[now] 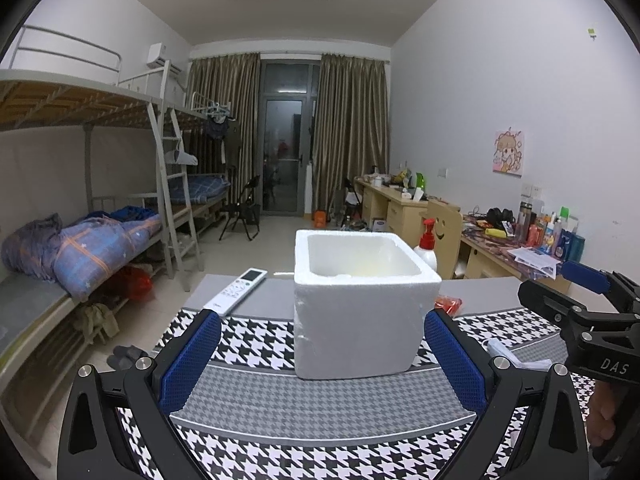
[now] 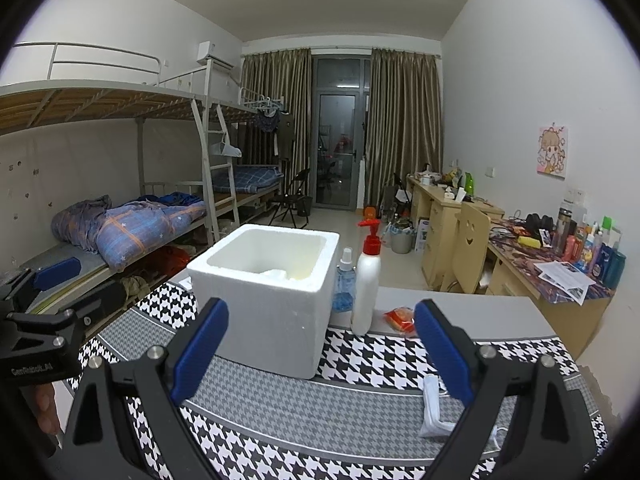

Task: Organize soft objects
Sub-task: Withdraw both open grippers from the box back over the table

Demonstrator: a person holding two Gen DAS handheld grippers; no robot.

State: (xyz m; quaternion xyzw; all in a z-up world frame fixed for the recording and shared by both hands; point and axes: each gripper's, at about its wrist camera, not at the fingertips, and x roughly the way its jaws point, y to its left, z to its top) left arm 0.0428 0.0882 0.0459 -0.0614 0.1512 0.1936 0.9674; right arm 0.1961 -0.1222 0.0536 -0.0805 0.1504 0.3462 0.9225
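Observation:
A white foam box stands open-topped on the houndstooth mat; it also shows in the right wrist view. A small orange-red packet lies behind the mat, right of the box, and peeks out in the left wrist view. A folded white face mask lies on the mat by my right finger; it shows in the left wrist view. My left gripper is open and empty in front of the box. My right gripper is open and empty, just right of the box.
A white pump bottle with red top and a blue spray bottle stand behind the box. A white remote lies at the table's back left. Bunk beds are left, cluttered desks right.

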